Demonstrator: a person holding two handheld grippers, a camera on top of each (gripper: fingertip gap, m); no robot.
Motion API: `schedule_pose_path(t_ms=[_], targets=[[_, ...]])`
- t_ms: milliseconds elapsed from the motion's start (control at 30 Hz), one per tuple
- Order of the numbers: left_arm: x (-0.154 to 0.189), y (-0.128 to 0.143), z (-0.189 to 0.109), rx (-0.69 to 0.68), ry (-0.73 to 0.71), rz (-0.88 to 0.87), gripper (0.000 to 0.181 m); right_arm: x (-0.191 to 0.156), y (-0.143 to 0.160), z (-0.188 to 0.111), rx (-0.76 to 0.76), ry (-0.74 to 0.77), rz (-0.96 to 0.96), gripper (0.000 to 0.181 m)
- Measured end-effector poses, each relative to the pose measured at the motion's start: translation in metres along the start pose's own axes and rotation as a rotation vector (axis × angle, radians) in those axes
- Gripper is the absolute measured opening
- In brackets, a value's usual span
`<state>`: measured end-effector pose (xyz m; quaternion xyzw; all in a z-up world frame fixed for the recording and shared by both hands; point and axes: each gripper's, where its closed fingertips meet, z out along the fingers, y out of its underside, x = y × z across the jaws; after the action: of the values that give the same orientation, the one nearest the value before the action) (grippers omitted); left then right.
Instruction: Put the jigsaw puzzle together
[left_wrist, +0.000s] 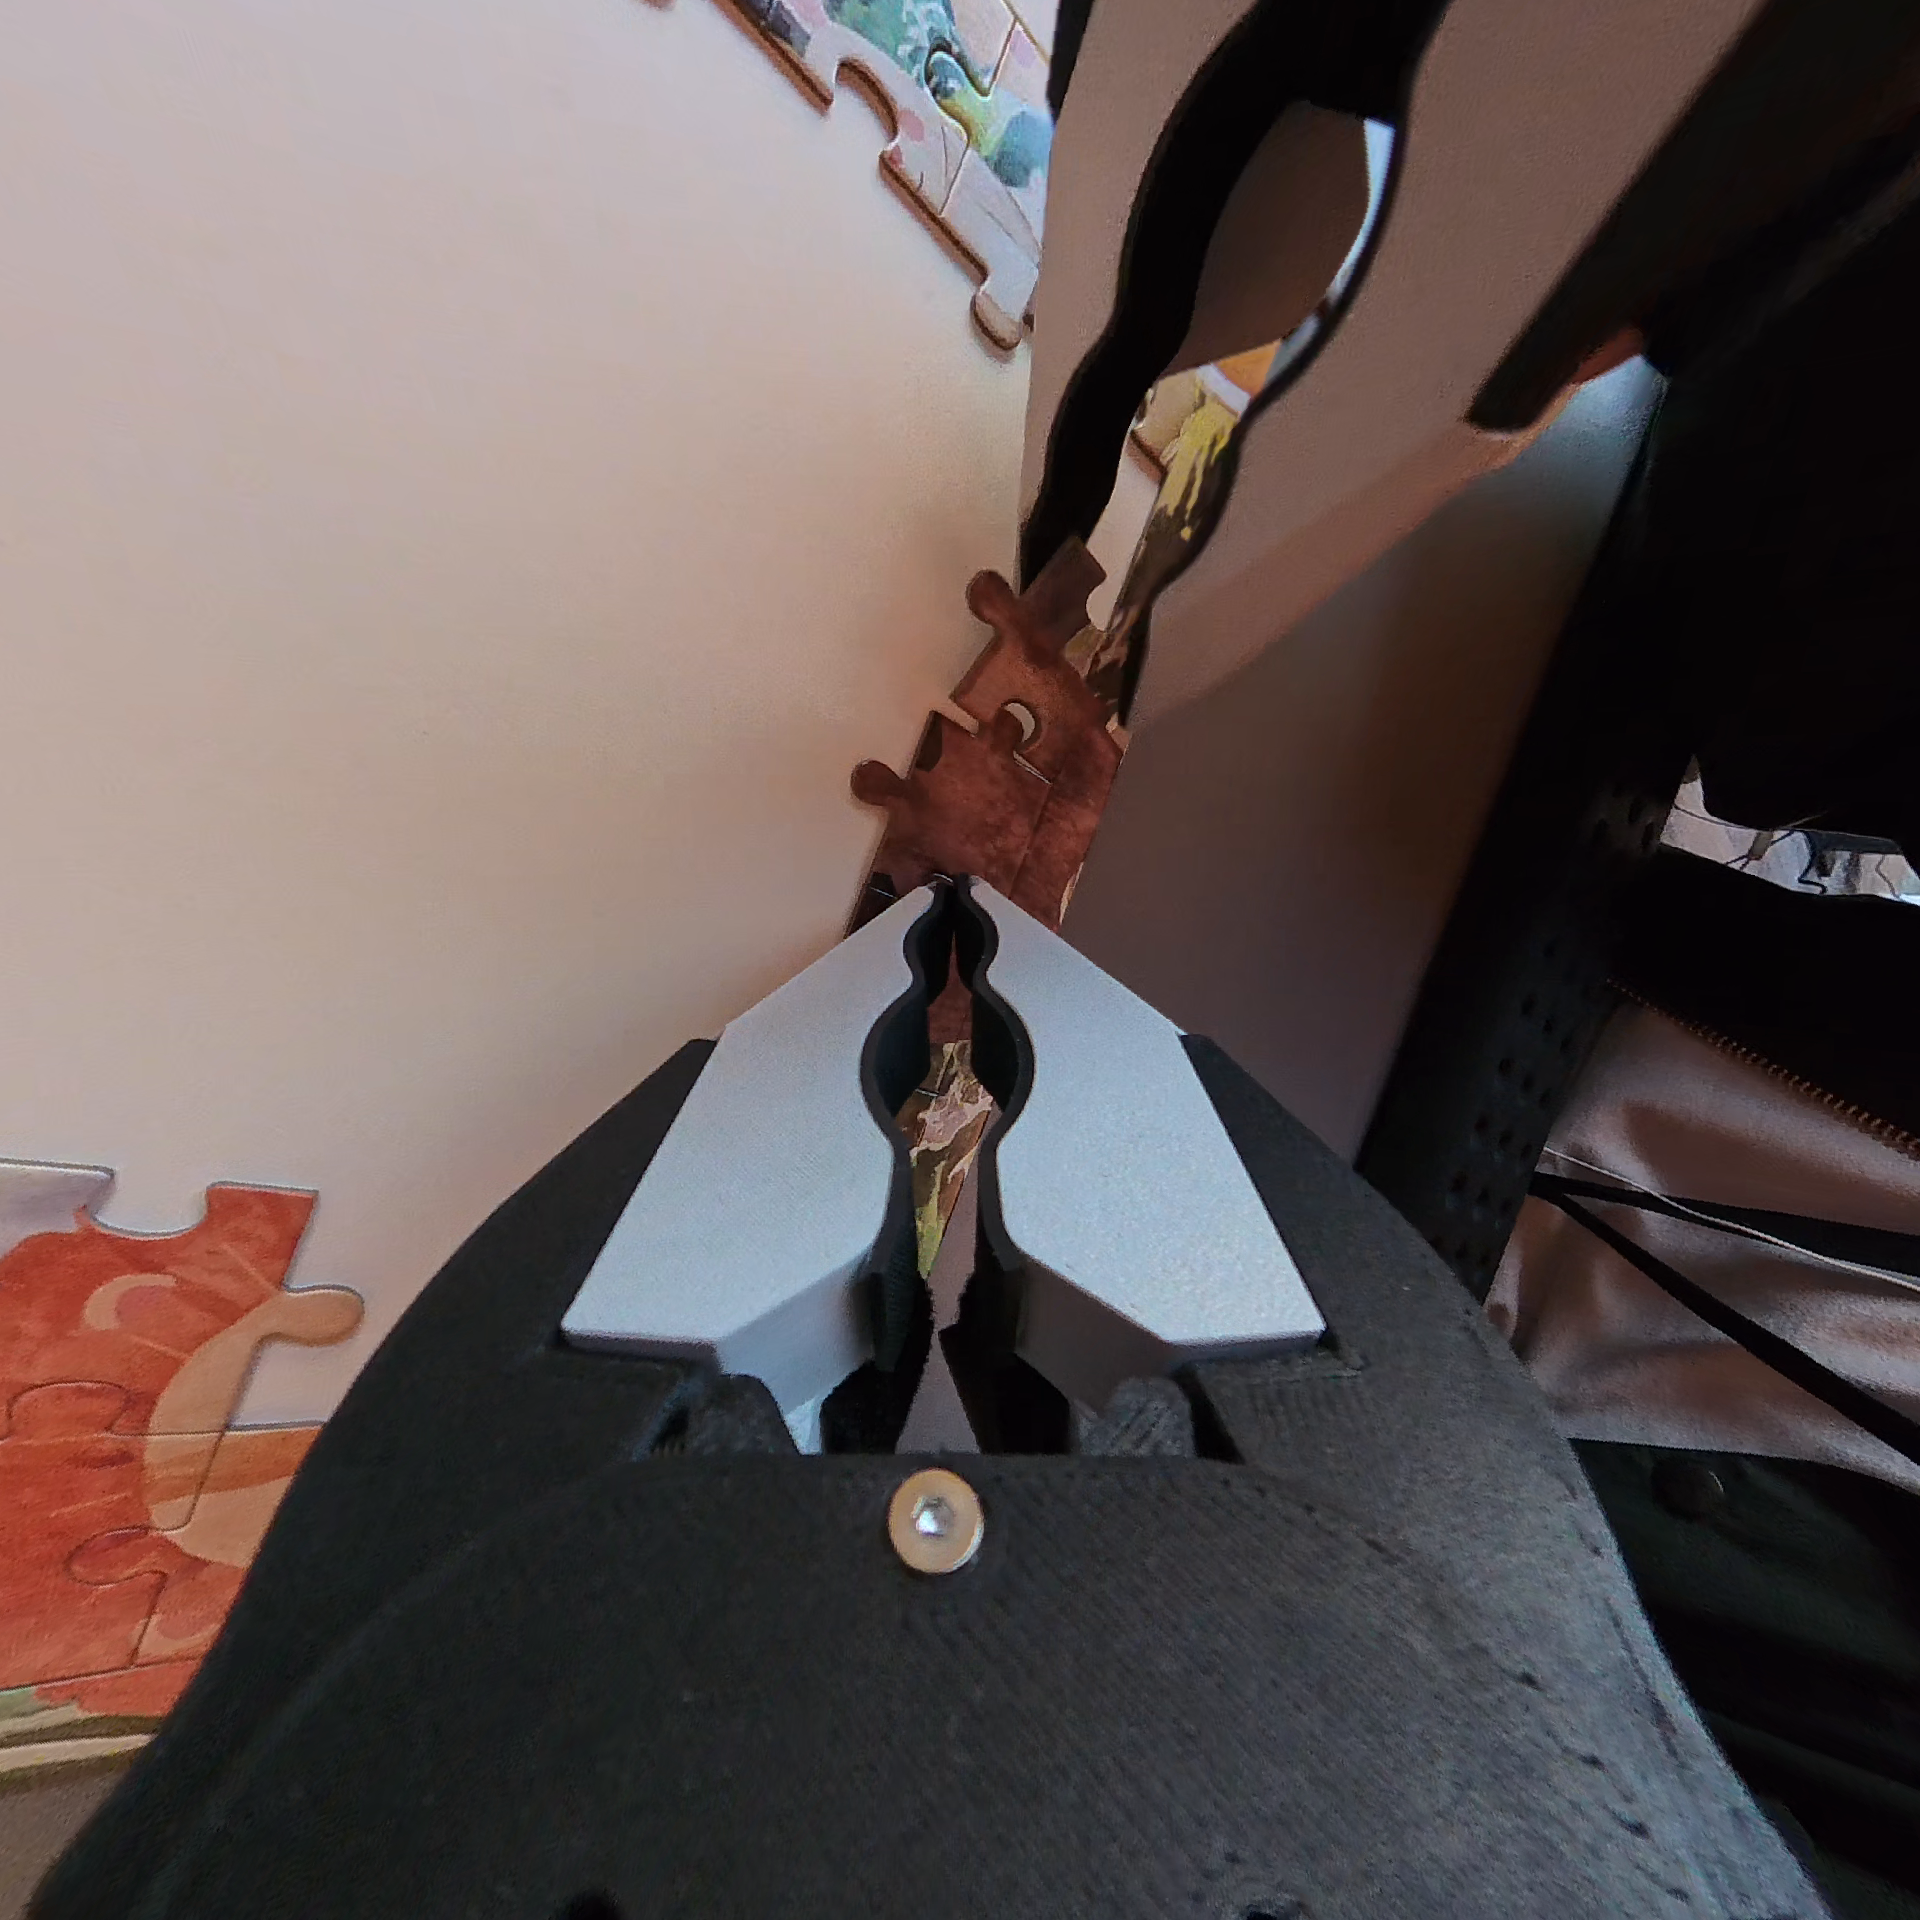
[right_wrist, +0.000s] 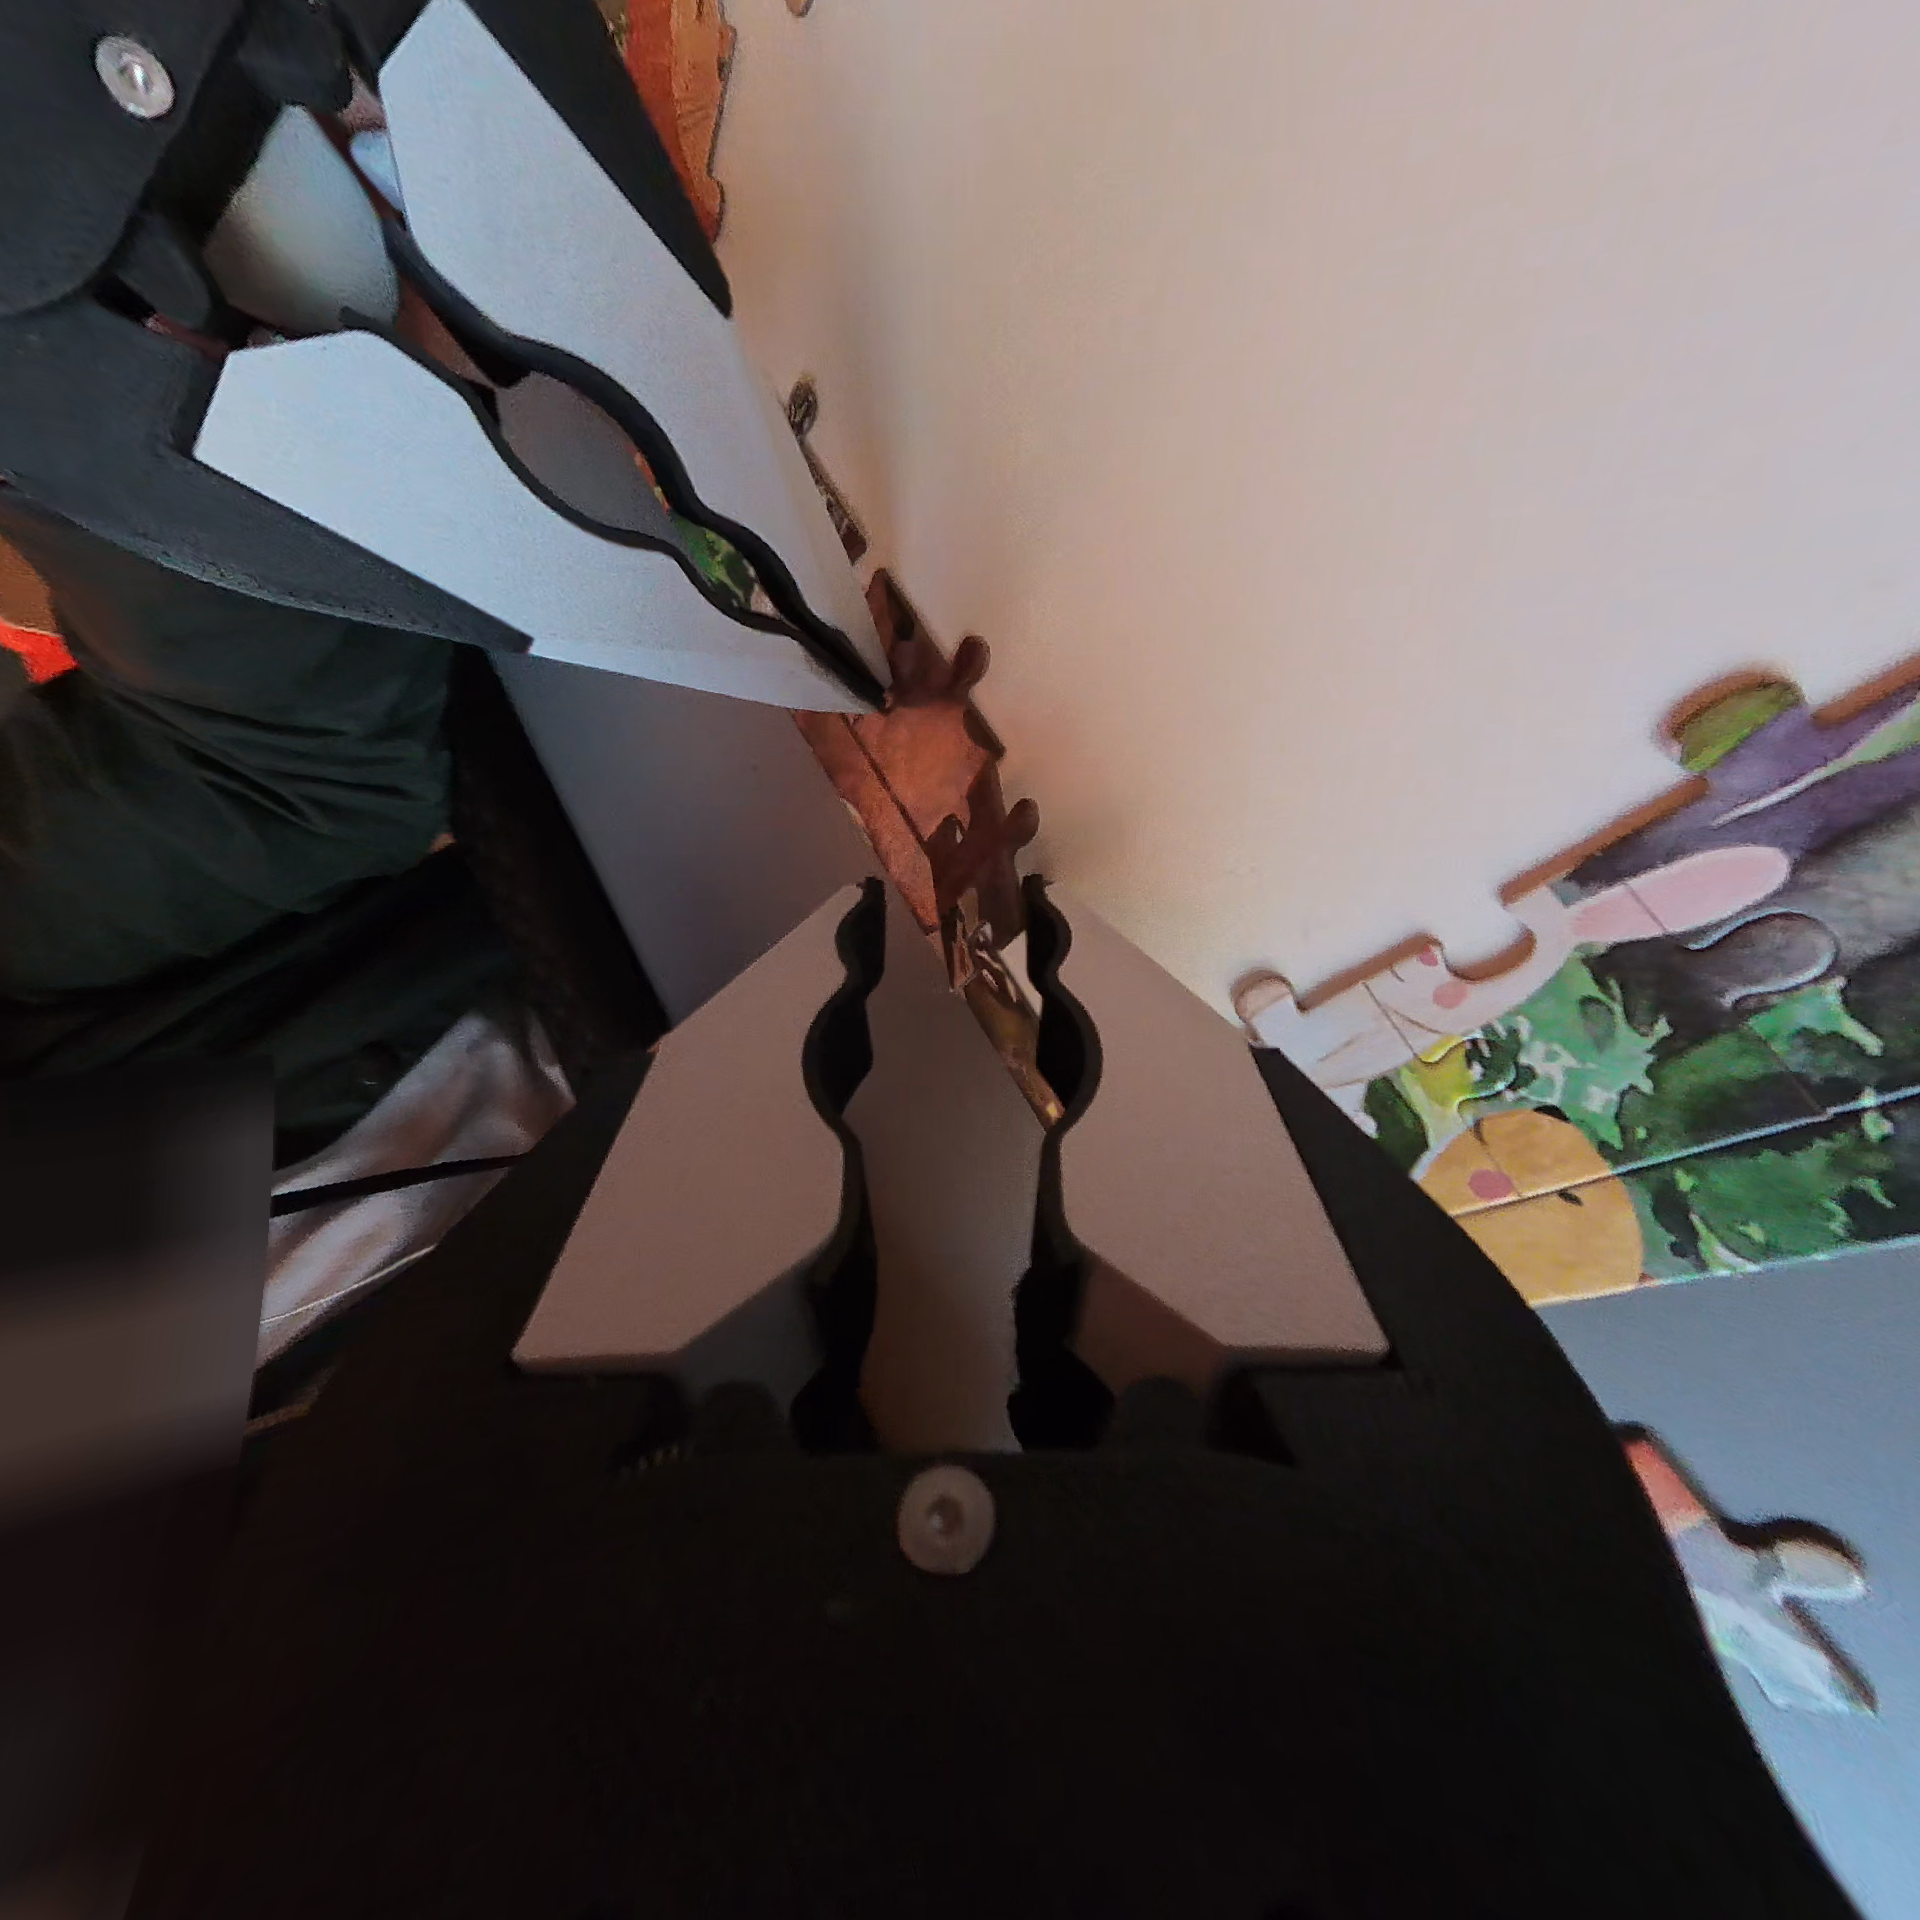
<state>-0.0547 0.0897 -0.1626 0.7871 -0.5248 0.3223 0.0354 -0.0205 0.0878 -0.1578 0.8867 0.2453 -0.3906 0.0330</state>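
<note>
Two grippers meet on one brown strip of joined puzzle pieces (left_wrist: 997, 790), which stands nearly on edge against the pale table (left_wrist: 468, 623). Left gripper (left_wrist: 956, 894): jaws clenched on the near end of the strip, tips pressed together with the card between them. Right gripper (right_wrist: 956, 904): jaws parted, the far end of the strip lying in the gap and leaning against one pad; whether that pad actually bears on the card cannot be told. Outward from the grip, the strip's tabs rest on or just above the table surface. An orange assembled section (left_wrist: 135, 1455) lies well apart in the left view; a larger green and purple assembled section (right_wrist: 1662, 1039) lies near the right gripper; a loose grey piece (right_wrist: 1766, 1600) sits lower right. Handling judgement: thin card, light, fairly stiff, but the joints between pieces are weak and likely to fold or part if the strip is held at one end only. Best taken near a joint, or supported at both ends, and laid flat before pushing tabs home. Hard to make out: the strip's printed face, seen only edge-on; its full length, hidden behind the fingers; dark fabric and a blurred patch at the frame edges.
</note>
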Motion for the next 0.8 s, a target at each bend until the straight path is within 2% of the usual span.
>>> schedule_pose_path(t_ms=[133, 267, 400, 467, 533, 667, 733, 800], targets=[[0.000, 0.000, 0.000, 0.000, 0.003, -0.001, 0.000, 0.002, -0.001, -0.007, -0.011, 0.141, -0.060, 0.034], [-0.001, 0.000, 0.000, 0.002, 0.011, -0.009, 0.000, -0.004, -0.009, -0.026, 0.019, 0.258, -0.166, 0.034], [-0.002, 0.000, 0.001, 0.002, 0.017, -0.016, 0.000, -0.032, -0.017, -0.063, 0.124, 0.382, -0.373, 0.026], [-0.003, 0.000, 0.002, 0.000, 0.018, -0.014, 0.000, -0.037, -0.021, -0.070, 0.172, 0.480, -0.531, 0.025], [-0.003, 0.000, 0.003, 0.000, 0.022, -0.016, 0.000, -0.026, -0.021, -0.057, 0.160, 0.548, -0.638, 0.023], [-0.003, 0.000, 0.004, -0.001, 0.027, -0.017, 0.000, -0.013, -0.009, -0.005, 0.136, 0.499, -0.747, 0.007], [-0.003, 0.000, 0.004, 0.001, 0.026, -0.019, 0.000, -0.001, -0.019, -0.005, 0.216, 0.587, -0.795, 0.000], [-0.003, 0.000, 0.005, 0.002, 0.024, -0.019, 0.000, -0.001, -0.022, -0.004, 0.269, 0.550, -0.785, 0.000]])
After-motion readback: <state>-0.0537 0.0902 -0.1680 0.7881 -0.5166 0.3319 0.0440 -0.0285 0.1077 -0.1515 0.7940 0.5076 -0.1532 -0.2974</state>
